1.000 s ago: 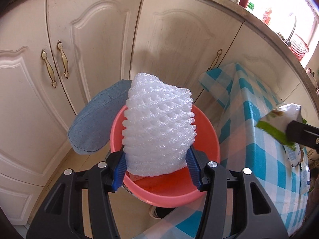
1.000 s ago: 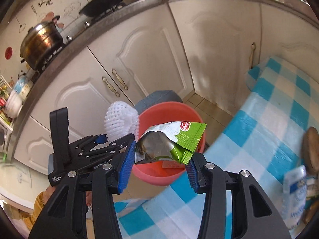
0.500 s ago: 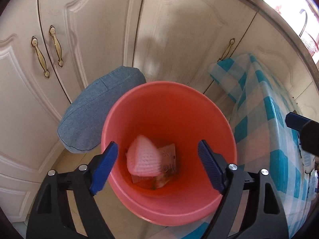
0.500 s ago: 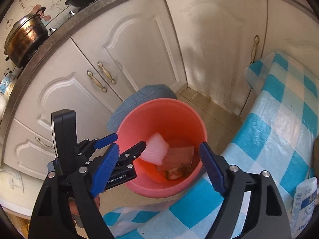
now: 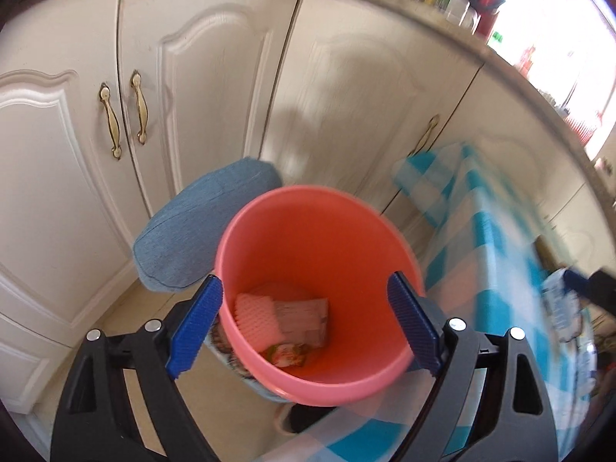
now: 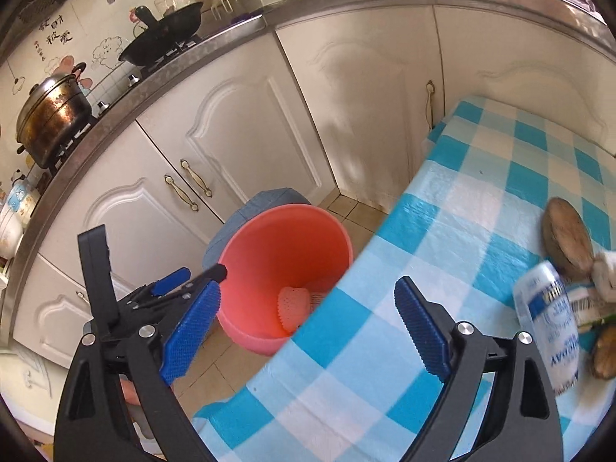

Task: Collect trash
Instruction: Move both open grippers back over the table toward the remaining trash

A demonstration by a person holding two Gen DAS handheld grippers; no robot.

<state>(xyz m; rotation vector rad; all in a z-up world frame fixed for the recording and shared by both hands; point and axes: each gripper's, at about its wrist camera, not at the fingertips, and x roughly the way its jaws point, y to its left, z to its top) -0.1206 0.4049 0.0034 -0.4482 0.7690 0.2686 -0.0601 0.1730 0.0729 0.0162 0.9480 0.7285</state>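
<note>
Both grippers stand with jaws wide and nothing between the pads; each has just been opening. Left gripper (image 5: 304,327) hangs above the bucket (image 5: 319,385); right gripper (image 6: 308,327) sits over the near edge of the table (image 6: 442,231), beside the bucket.

Trash already collected lies at the bottom of the bucket: a white foam net (image 5: 256,312), a flat wrapper (image 5: 304,315) touching it, and a crumpled scrap (image 5: 287,354) just in front. Uncollected trash remains on the table, well away from the bucket: a clear plastic bottle (image 6: 546,323) lying on its side, and beside it brown rounded pieces (image 6: 566,235) that are too blurred to name.

Risks noted:
- Bottle is round and on its side; a pinch off centre could roll it off the table edge rather than toward the bucket.
- Bucket stands on the floor just beside the table, against a blue cushion (image 5: 204,231); a knock from either gripper could tip it and spill its contents.
- Checked tablecloth (image 6: 481,146) hangs loose at the corner nearest the bucket; a jaw catching it could drag the remaining items.
- Light trash released off centre could land outside the bucket.
</note>
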